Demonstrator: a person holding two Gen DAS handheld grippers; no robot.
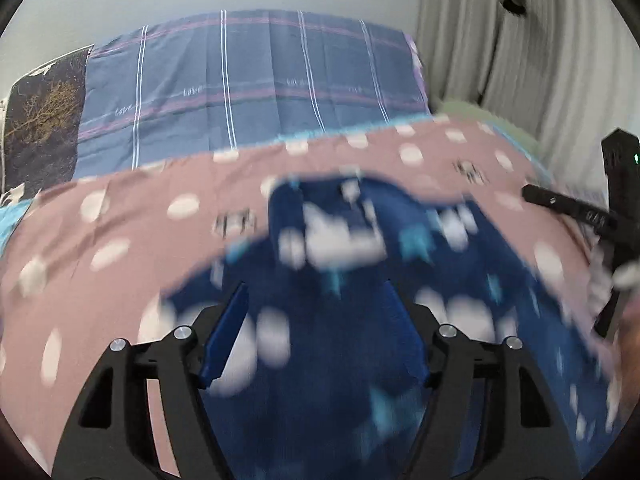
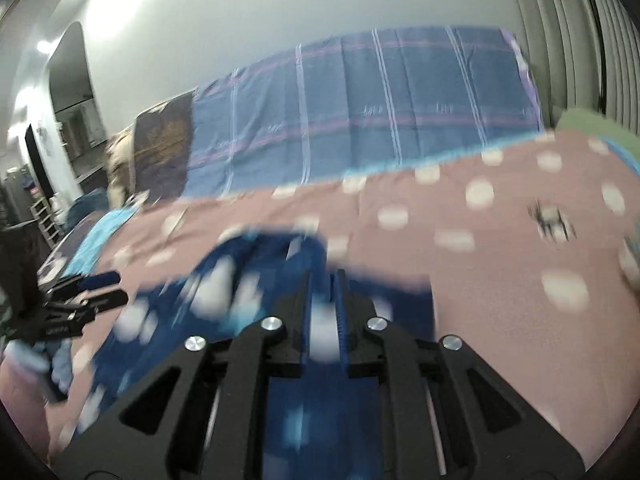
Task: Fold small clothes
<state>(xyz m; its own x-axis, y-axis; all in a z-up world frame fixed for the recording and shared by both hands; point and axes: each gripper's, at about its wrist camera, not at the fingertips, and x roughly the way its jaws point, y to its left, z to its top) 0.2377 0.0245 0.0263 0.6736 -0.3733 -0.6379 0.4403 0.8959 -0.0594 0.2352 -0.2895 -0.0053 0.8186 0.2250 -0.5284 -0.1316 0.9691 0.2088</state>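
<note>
A dark blue garment with white and light blue prints [image 1: 344, 264] lies on a pink polka-dot sheet [image 1: 120, 208]; both views are motion-blurred. My left gripper [image 1: 316, 300] is open, its blue-padded fingers [image 1: 224, 336] spread over the garment. My right gripper [image 2: 323, 280] is shut on a fold of the blue garment [image 2: 224, 292], with cloth showing between its pads. The right gripper also shows at the right edge of the left wrist view [image 1: 576, 208], and the left gripper at the left edge of the right wrist view [image 2: 80, 304].
A blue plaid cover [image 1: 256, 80] lies across the far part of the bed, with a dark patterned cloth [image 1: 44, 112] at its left. Grey curtains [image 1: 520, 48] hang at the right. A green cloth [image 2: 592, 128] lies at the bed's right edge. Furniture stands far left [image 2: 48, 168].
</note>
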